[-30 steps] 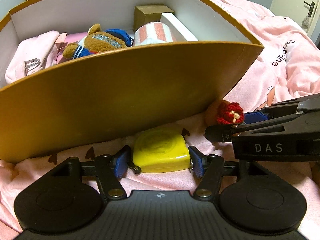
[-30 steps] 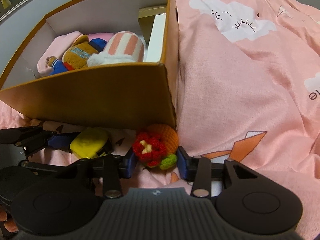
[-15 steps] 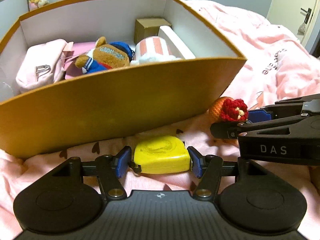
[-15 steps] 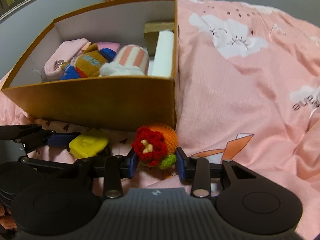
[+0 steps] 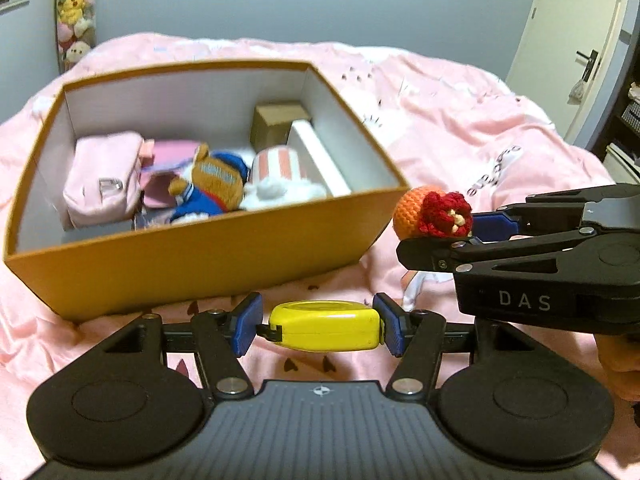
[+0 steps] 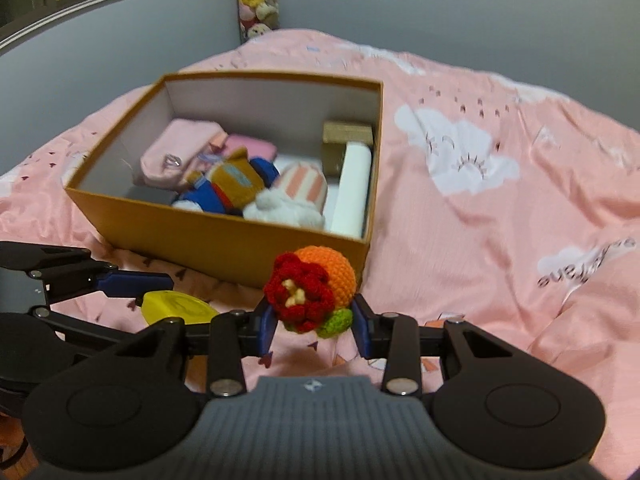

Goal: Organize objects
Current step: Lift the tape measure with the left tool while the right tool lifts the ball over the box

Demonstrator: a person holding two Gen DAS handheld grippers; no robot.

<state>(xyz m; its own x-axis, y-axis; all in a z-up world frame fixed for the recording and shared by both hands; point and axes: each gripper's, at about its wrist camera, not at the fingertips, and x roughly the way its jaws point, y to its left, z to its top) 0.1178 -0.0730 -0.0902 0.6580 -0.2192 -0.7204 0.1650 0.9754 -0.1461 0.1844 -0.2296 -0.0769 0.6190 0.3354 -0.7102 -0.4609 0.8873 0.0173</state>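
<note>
My left gripper is shut on a yellow tape measure and holds it above the pink bedding, in front of the orange box. My right gripper is shut on an orange crocheted ball with a red flower, lifted near the box's front right corner. The right gripper also shows in the left wrist view with the ball. The tape measure also shows in the right wrist view.
The box holds a pink pouch, a plush bear in blue, a striped plush, a white slab and a small brown box. Pink bedding spreads to the right. A door stands far right.
Both grippers have risen with their objects, from bed level up to about the box's rim height. The inside of the box shows more fully now.
</note>
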